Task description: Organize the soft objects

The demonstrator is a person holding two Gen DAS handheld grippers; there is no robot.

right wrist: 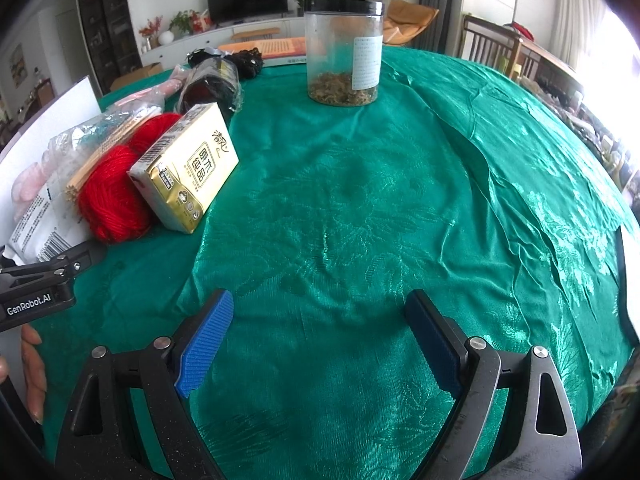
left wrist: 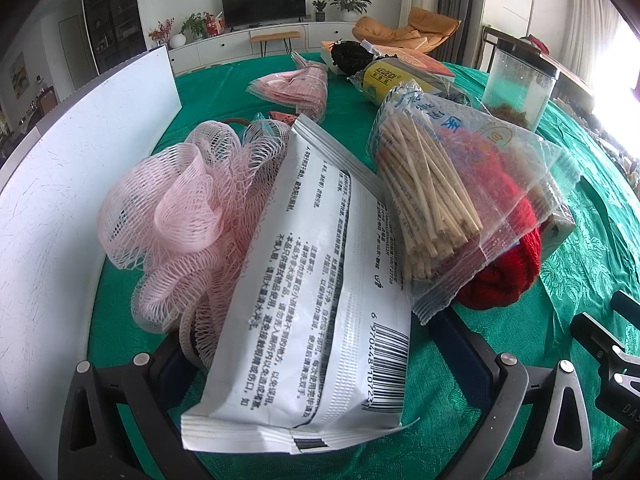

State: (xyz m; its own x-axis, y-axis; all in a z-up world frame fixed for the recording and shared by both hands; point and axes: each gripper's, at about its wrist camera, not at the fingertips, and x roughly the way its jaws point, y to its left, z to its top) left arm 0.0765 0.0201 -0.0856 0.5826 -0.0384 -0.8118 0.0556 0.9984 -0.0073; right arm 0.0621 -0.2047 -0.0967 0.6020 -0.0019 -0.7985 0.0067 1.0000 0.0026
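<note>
- White foil pouch with black print and a barcode [left wrist: 320, 292] taken as landmark; it lies tilted on the green patterned tablecloth [right wrist: 360, 200], its near end between the two fingers of the left gripper [left wrist: 324, 356].
- Left gripper: blue pads sit either side of the pouch and look spread wide; whether they press the pouch cannot be told, as the pouch hides the contact.
- Pink mesh bath puff [left wrist: 184, 220] sits against the pouch's left side, touching it, partly under its edge.
- White upright board [left wrist: 72, 200] stands left of the puff, beyond the pouch's left.
- Clear plastic bag of pale wooden sticks [left wrist: 432, 200] lies just right of the pouch, overlapping its right edge.
- Red yarn ball [left wrist: 508, 272] rests under the stick bag, right of the pouch.
- Gold and white tissue pack [right wrist: 188, 168] leans against the yarn on the side away from the pouch.
- Pink flat packet in clear wrap [left wrist: 296, 88] lies well beyond the pouch's far end.
- Clear plastic jar with black lid [right wrist: 344, 52], brown material at its bottom, stands upright far to the pouch's right rear, well apart.
- Right gripper [right wrist: 320, 340]: blue pads wide apart, nothing between them, over bare cloth right of the pouch and the pile.
- A hand [right wrist: 32, 368] shows at the left edge of the right wrist view, under the left gripper's body.
</note>
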